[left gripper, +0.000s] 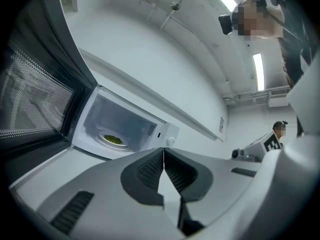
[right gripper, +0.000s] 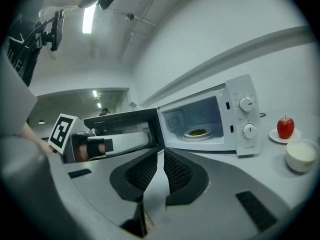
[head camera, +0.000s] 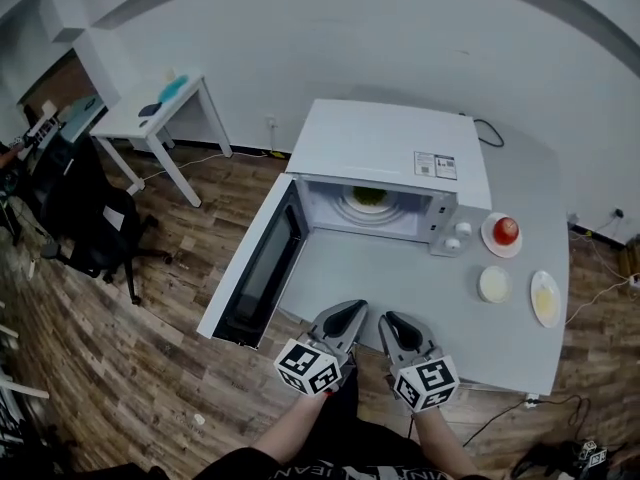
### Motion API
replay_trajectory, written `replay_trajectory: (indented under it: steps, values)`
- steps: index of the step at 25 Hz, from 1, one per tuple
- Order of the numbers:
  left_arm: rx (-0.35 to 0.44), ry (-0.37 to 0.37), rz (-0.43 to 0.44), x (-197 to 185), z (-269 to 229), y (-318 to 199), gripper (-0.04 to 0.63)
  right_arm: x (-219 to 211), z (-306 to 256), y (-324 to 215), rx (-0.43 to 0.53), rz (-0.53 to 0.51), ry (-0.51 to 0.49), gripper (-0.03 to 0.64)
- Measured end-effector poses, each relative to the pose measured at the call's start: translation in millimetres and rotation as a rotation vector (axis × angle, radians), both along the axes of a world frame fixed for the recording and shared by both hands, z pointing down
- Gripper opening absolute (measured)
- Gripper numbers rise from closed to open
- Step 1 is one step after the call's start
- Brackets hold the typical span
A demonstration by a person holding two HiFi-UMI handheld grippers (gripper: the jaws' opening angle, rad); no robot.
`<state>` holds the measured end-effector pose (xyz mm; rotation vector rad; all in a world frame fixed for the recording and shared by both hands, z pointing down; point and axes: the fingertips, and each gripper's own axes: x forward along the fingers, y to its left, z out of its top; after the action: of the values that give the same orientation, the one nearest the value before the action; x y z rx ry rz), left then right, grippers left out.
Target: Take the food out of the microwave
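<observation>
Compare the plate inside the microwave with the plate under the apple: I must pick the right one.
The microwave plate sits inside the open microwave; the apple plate stands on the table outside it. The microwave plate carries low green food; the apple plate a red apple. Both are white and round.

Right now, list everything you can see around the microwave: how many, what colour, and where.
boxy white microwave oven: one, white, on the table, door swung open to the left
round white plate of green food: one, inside the microwave
red apple on a white saucer: one, right of the microwave
small white bowl: one, in front of the apple
pale yellow dish: one, right of the bowl
grey table: one, under all of these
white side table: one, far left
black office chair: one, left, on the wooden floor
left hand-held gripper: grey, shut, empty
right hand-held gripper: grey, shut, empty
</observation>
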<state>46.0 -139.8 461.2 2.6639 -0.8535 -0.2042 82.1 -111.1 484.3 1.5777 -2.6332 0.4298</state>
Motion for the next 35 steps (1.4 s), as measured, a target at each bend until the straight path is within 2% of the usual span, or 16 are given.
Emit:
replay_trajectory:
  steps: [9,17,24,29,35]
  values:
    - [-0.01,-0.014,-0.032,-7,13,-48,0.011,10,9,-59,0.023,0.011,0.151,0.057]
    - [0.071,-0.055,-0.001,5,20,-80,0.011,15,11,-116,0.102,-0.02,0.438,0.057]
    - [0.082,-0.058,-0.02,10,27,-110,0.011,29,18,-159,0.091,-0.002,0.537,0.057]
    - [0.089,-0.105,-0.047,11,36,-124,0.011,24,26,-185,0.116,-0.034,0.63,0.058]
    - [0.086,-0.113,-0.077,8,40,-133,0.011,15,38,-211,0.13,-0.089,0.769,0.058]
